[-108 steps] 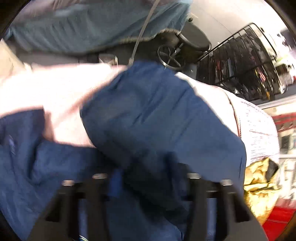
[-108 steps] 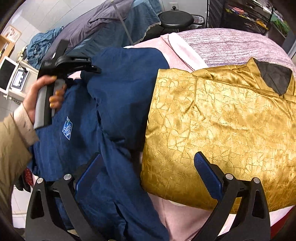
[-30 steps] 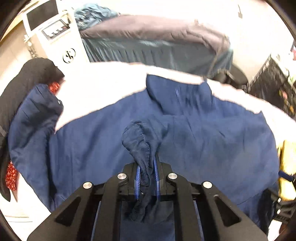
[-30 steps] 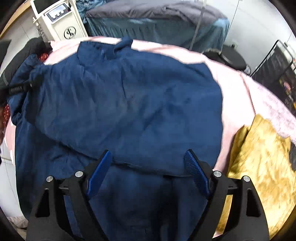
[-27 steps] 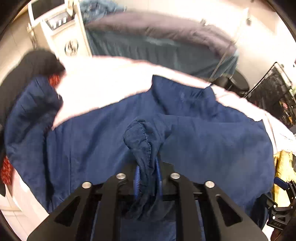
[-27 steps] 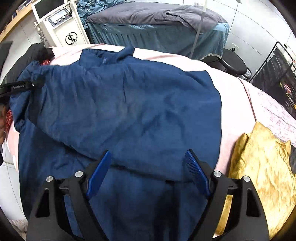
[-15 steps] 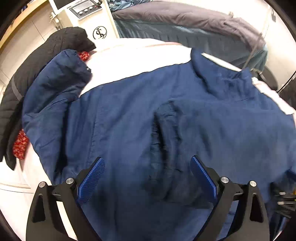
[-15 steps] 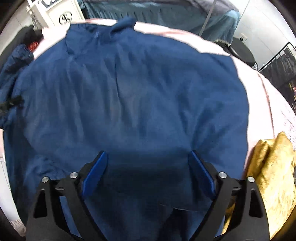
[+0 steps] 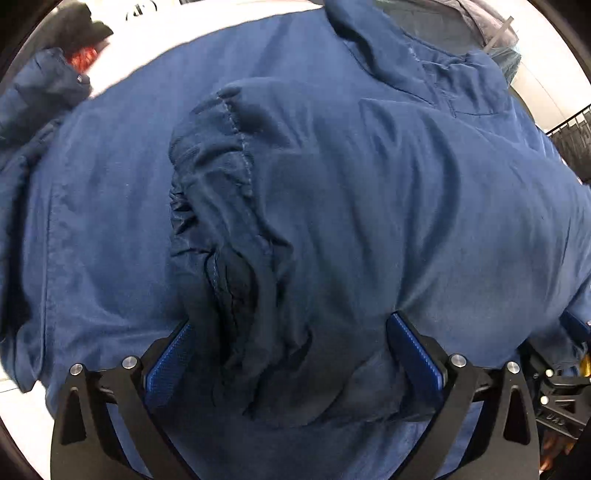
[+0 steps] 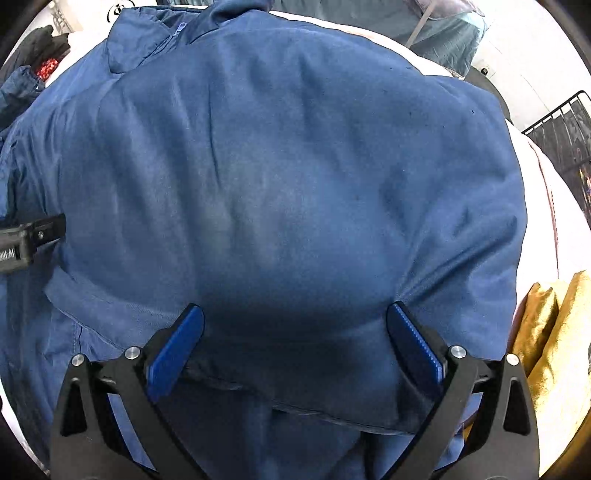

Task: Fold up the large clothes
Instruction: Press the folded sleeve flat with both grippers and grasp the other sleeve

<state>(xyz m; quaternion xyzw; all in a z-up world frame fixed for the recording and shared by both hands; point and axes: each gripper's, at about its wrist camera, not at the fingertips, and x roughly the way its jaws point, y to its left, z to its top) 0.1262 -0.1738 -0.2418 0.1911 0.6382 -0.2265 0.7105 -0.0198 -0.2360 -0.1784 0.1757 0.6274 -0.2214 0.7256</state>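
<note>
Item one — blue jacket (image 10: 280,192): it lay spread over a pale pink bed cover (image 10: 546,206), filling nearly all of both wrist views. Its collar (image 10: 229,14) sat at the far edge, and one side panel was folded across the body, its hem running just beyond my right gripper's pads.

Item two — sleeve cuff (image 9: 221,177): bunched and wrinkled, it lay loose on top of the jacket, between the blue pads of my left gripper (image 9: 291,343), not pinched by either pad.

Left gripper: its jaws had just been opening and stood wide apart, pointing down at the cloth, with the cuff free between them.

Right gripper (image 10: 293,332): its jaws had likewise just been opening and stood wide, low over the folded panel, gripping nothing. Whether the pad tips touched the fabric I could not tell.

Other items: a gold garment (image 10: 554,332) lay at the right edge of the bed, just beside the jacket. A dark garment with a red patch (image 9: 83,55) sat at the far left corner. A black wire rack (image 10: 569,133) stood beyond the bed on the right. From the right wrist view, part of the left gripper's body showed at the left edge.
</note>
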